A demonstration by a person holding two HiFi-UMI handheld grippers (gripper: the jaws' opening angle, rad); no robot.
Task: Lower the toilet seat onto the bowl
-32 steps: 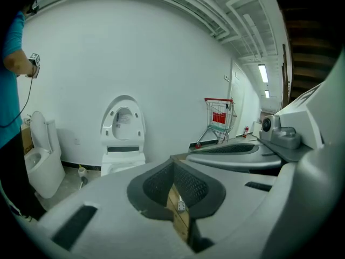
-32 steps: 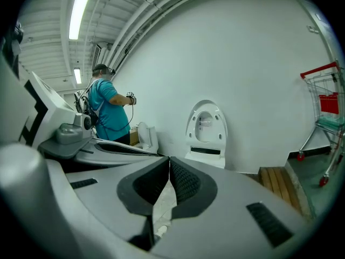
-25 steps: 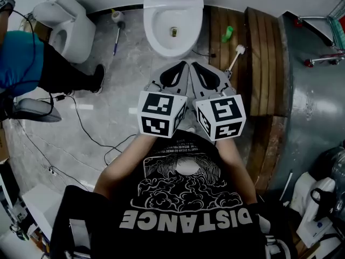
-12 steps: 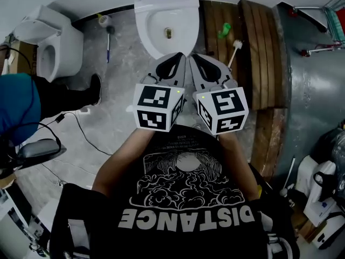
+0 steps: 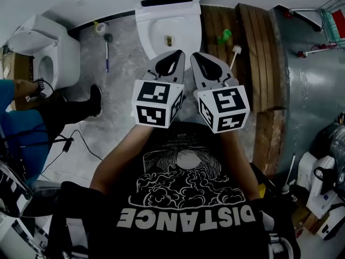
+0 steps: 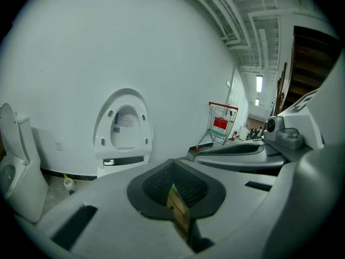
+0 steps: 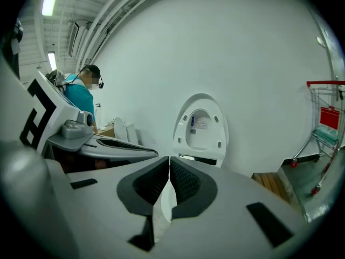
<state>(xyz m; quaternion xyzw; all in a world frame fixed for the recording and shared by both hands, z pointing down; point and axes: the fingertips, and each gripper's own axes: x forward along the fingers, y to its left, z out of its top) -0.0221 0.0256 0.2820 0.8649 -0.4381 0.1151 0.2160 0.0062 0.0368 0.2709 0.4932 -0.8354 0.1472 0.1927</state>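
Both claws are pressed together and empty, the left gripper and right gripper side by side mid-frame. The toilet seat stands upright against the wall above the bowl, top centre. I'd hook its top edge and ease it down slowly, never letting it drop.

Two toilets, two brushes, one green bottle and one shopping cart.

Bare floor left of bowl, wooden platform and brush crowding its right
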